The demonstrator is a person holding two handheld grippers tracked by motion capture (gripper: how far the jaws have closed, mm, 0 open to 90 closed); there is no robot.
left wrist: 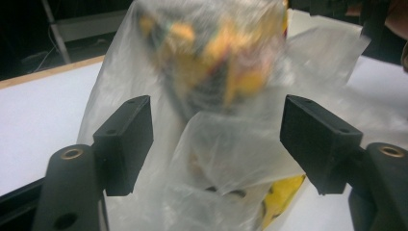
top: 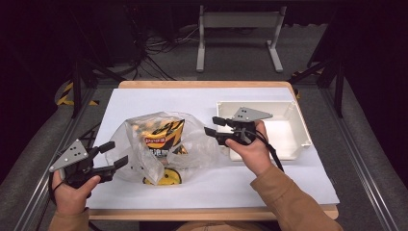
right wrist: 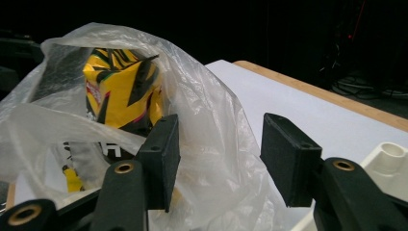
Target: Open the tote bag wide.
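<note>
Both the left gripper [top: 117, 155] and right gripper [top: 213, 125] stand apart, holding nothing. The plastic bag [top: 192, 139] looks light, floppy, slippery; pinch its loose upper edge.

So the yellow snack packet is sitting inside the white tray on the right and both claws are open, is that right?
Not quite. The yellow snack packet is inside the clear plastic bag at mid-table, not in the white tray, as the high view shows. The left claw and right claw are indeed open.
</note>
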